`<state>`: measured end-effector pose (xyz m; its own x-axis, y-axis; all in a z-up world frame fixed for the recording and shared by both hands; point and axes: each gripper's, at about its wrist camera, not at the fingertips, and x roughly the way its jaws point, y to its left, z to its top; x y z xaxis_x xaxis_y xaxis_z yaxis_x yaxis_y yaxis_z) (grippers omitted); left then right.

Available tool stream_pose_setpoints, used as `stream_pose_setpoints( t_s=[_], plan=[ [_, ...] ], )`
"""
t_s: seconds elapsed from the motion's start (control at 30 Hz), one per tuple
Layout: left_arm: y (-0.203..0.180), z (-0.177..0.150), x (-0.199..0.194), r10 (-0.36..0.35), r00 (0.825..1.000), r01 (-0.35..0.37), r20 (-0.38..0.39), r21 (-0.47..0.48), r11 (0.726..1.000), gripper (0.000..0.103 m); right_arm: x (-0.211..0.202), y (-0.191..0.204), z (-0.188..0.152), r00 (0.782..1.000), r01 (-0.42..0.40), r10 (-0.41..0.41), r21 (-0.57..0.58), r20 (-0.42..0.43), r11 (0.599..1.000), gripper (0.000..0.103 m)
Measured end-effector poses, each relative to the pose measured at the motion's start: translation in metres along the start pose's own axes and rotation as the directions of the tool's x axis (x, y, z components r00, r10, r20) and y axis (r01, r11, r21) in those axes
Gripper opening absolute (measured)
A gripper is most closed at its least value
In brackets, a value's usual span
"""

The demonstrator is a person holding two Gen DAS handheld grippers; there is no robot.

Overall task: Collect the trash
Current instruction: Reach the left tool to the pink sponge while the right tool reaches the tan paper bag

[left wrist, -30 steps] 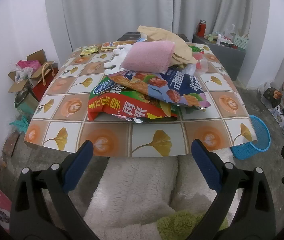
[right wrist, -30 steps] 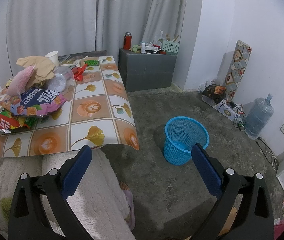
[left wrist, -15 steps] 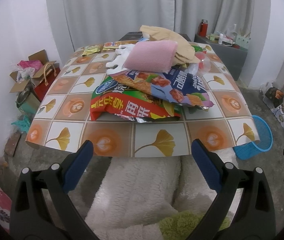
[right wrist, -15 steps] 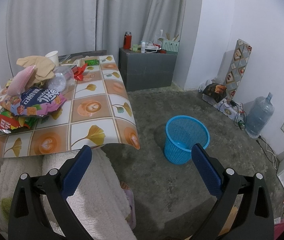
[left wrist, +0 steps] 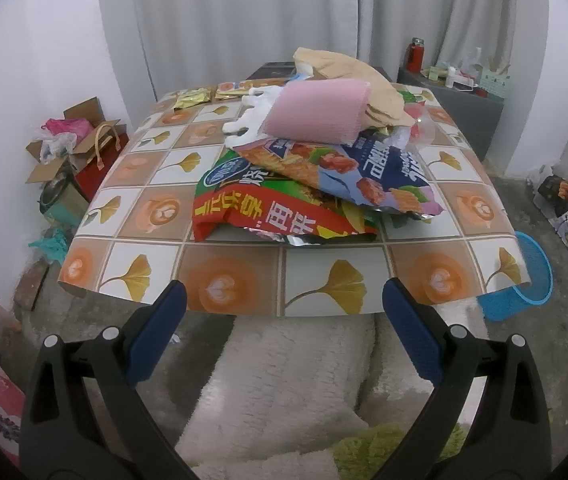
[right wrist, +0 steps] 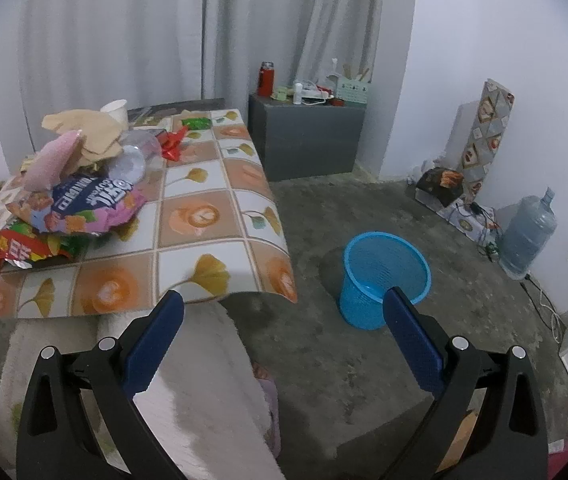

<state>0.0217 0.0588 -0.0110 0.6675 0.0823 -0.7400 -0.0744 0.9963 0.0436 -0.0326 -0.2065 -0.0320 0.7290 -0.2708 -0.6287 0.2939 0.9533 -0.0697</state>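
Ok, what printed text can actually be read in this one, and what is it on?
"再来": large yellow characters on the red and green snack bag, the bottom one of the pile; its other yellow characters are too warped to read.
Blue and purple snack bag: large white lettering, too distorted in both views to read.
Small packets at the table's far edge: too small.

The table's edge [left wrist: 496,280] hides most of the blue basket [left wrist: 532,284].

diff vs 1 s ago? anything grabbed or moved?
Nothing grabbed. The left gripper has eased slightly toward the table, whose near edge sits a little lower in its view. The right gripper drifted slightly; the blue basket shifted little. Both stay open and empty; the snack bags are untouched.
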Motion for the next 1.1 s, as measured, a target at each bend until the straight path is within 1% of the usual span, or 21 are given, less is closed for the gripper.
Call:
stream_pose_setpoints(
  t_s=[0.13, 0.23, 0.3, 0.37, 0.4, 0.47, 0.57, 0.67, 0.8, 0.93, 1.1],
  plan=[
    [-0.004, -0.003, 0.001, 0.011, 1.0, -0.011, 0.002, -0.003, 1.0, 0.094, -0.004, 0.01, 0.011, 0.999, -0.023, 0.024, -0.016, 0.032, 1.0, 0.097],
    [-0.005, -0.004, -0.001, 0.026, 0.999, -0.026, 0.021, -0.001, 1.0, 0.094, -0.014, 0.019, 0.028, 0.993, -0.047, 0.05, -0.027, 0.109, 0.999, 0.097],
    [0.001, -0.001, -0.004, 0.038, 0.998, -0.038, 0.05, -0.005, 0.999, 0.094, -0.022, 0.022, 0.038, 0.983, -0.06, 0.064, -0.028, 0.172, 0.998, 0.097],
    [0.01, 0.004, -0.007, 0.035, 0.996, -0.033, 0.084, -0.019, 0.999, 0.094, -0.029, 0.028, 0.048, 0.969, -0.076, 0.082, -0.036, 0.233, 0.996, 0.097],
    [0.016, 0.007, -0.008, 0.033, 0.994, -0.03, 0.1, -0.028, 0.999, 0.094, -0.03, 0.034, 0.052, 0.962, -0.094, 0.104, -0.052, 0.254, 0.994, 0.097],
    [0.027, 0.012, -0.008, 0.014, 0.991, -0.008, 0.135, -0.045, 0.999, 0.094, -0.029, 0.045, 0.059, 0.953, -0.126, 0.146, -0.092, 0.265, 0.988, 0.097],
    [0.041, 0.021, -0.005, -0.029, 0.985, 0.037, 0.17, -0.043, 0.998, 0.094, -0.022, 0.056, 0.062, 0.944, -0.189, 0.212, -0.112, 0.252, 0.976, 0.097],
    [0.051, 0.026, -0.003, -0.075, 0.975, 0.084, 0.209, -0.036, 0.996, 0.094, -0.013, 0.057, 0.058, 0.941, -0.232, 0.249, -0.101, 0.228, 0.967, 0.097],
    [0.057, 0.028, 0.003, -0.177, 0.951, 0.188, 0.253, -0.02, 0.982, 0.094, 0.003, 0.053, 0.05, 0.942, -0.279, 0.288, -0.076, 0.174, 0.957, 0.097],
    [0.054, 0.034, 0.01, -0.246, 0.933, 0.254, 0.262, 0.001, 0.967, 0.094, 0.025, 0.048, 0.049, 0.948, -0.294, 0.297, -0.045, 0.112, 0.955, 0.097],
    [0.048, 0.053, 0.021, -0.347, 0.902, 0.358, 0.256, 0.007, 0.934, 0.094, 0.051, 0.046, 0.051, 0.942, -0.331, 0.331, 0.002, 0.06, 0.943, 0.096]
  ],
)
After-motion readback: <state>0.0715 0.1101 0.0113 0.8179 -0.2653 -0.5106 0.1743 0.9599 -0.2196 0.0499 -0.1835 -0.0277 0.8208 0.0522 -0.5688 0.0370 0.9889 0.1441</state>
